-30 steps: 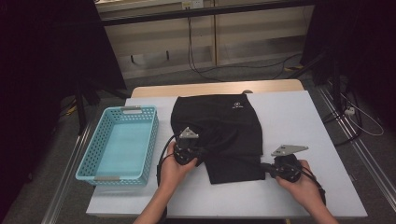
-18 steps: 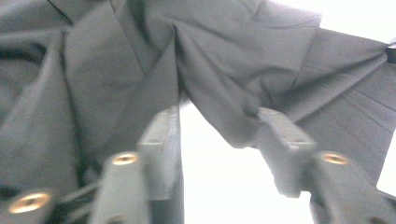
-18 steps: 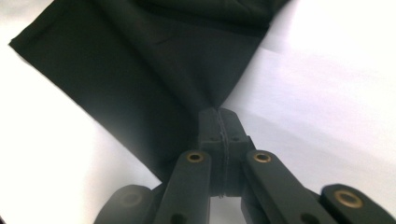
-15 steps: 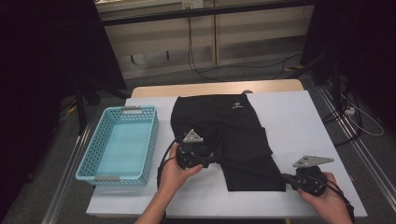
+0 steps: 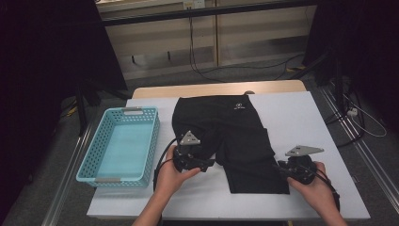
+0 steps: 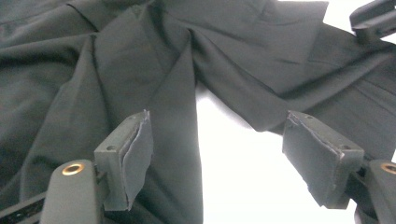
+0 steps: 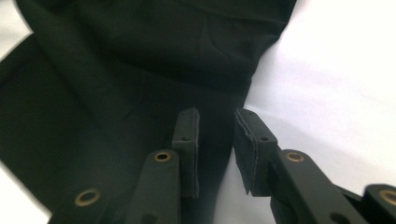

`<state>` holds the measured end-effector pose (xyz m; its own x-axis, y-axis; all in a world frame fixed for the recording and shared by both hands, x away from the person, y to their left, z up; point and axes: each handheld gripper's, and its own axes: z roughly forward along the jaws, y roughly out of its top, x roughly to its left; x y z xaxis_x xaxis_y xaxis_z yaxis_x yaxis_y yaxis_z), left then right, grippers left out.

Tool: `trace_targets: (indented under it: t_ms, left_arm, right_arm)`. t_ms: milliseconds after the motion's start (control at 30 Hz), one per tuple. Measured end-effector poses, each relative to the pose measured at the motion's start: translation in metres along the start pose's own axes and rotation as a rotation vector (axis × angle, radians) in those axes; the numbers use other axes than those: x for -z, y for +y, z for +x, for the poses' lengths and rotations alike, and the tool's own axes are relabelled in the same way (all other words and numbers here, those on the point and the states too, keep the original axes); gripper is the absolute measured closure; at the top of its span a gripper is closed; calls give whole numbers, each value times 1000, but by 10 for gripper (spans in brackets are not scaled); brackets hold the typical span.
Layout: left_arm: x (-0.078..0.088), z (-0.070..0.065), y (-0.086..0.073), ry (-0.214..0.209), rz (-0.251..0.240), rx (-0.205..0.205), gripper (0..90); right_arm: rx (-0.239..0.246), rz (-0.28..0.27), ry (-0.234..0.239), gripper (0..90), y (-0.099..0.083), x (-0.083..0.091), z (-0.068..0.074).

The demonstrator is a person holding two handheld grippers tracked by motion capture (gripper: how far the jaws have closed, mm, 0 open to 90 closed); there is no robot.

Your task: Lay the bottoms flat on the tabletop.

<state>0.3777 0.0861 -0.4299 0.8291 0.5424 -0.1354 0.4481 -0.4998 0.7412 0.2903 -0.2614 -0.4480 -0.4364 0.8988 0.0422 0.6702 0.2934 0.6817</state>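
Shorts point(image 5: 235, 141) of thin, matte black cloth lie flat mid-tabletop point(image 5: 306, 122), legs toward us, waistband far. Our left gripper point(image 6: 219, 149) has just been opening, fingers point(image 6: 126, 158) spread over the left leg's hem; the right gripper point(image 7: 215, 149), just parting, straddles the right leg's outer edge. Beyond sits a turquoise plastic basket point(image 5: 141, 115).

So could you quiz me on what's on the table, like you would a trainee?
1. True or false: the basket holds the shorts.
2. Which gripper has its jaws wider apart: A left, B right?
3. What colour is the basket?

Key: 1 false, the shorts lie flat on the table beside it. 2 A; both grippers' jaws have just been opening, and neither pinches cloth. 3 Light blue.
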Motion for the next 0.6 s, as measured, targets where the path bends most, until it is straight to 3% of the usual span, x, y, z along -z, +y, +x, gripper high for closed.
trace_targets:
  t_ms: [100, 167, 200, 300, 467, 533, 600]
  left_arm:
    - [0, 2, -1, 5, 2, 0, 243]
    - [1, 4, -2, 10, -1, 6, 242]
    - [2, 4, -3, 13, -1, 10, 242]
    - [6, 6, -3, 19, -6, 15, 240]
    - [10, 11, -4, 30, -26, 22, 237]
    - [10, 12, -5, 32, -20, 24, 235]
    - [10, 13, -5, 38, -23, 26, 228]
  right_arm:
    - [28, 7, 1, 774, -1, -5, 1]
    - [22, 0, -4, 892, -2, -5, -2]
    - [12, 0, -2, 900, -2, -5, -4]
    - [8, 0, 2, 900, -3, -3, -7]
    - [18, -9, -90, 900, -7, 6, -19]
    - [-9, -35, -77, 788, -9, 9, -22]
    - [15, -67, -66, 733, -7, 12, -17]
